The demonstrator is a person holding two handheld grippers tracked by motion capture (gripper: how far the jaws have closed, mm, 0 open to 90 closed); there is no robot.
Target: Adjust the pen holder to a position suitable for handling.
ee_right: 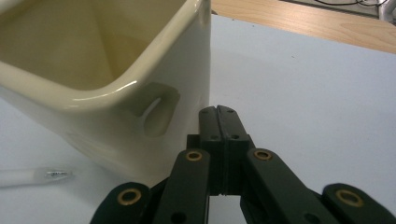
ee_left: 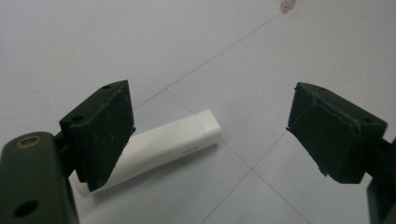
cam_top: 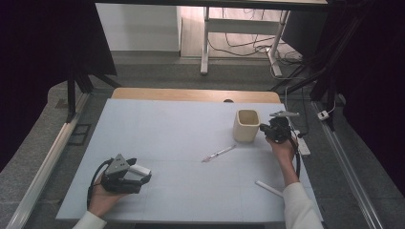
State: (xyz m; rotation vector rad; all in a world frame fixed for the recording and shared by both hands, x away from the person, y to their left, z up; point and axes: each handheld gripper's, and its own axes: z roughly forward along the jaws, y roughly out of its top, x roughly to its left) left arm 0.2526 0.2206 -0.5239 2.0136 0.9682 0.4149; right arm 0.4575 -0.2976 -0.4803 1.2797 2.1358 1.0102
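A cream square cup (cam_top: 246, 125) stands on the right part of the pale blue mat (cam_top: 167, 124). My right gripper (cam_top: 264, 128) sits just to its right, jaws shut with nothing between them. In the right gripper view the shut jaws (ee_right: 218, 112) point past the cup's wall (ee_right: 116, 135), beside a dent in its side. My left gripper (cam_top: 143, 175) rests at the lower left in a hand. Its jaws (ee_left: 210, 109) stand wide open. A white rectangular bar (ee_left: 173, 144) lies flat on the mat, one end hidden behind the left jaw, no pad pressing on it.
A thin pen (cam_top: 218, 153) lies mid-mat, left of and below the cup; its end is seen as a pale pen tip (ee_right: 35, 176). A white stick (cam_top: 269, 188) lies by the right forearm. A wooden strip (cam_top: 191, 94) borders the mat's far edge.
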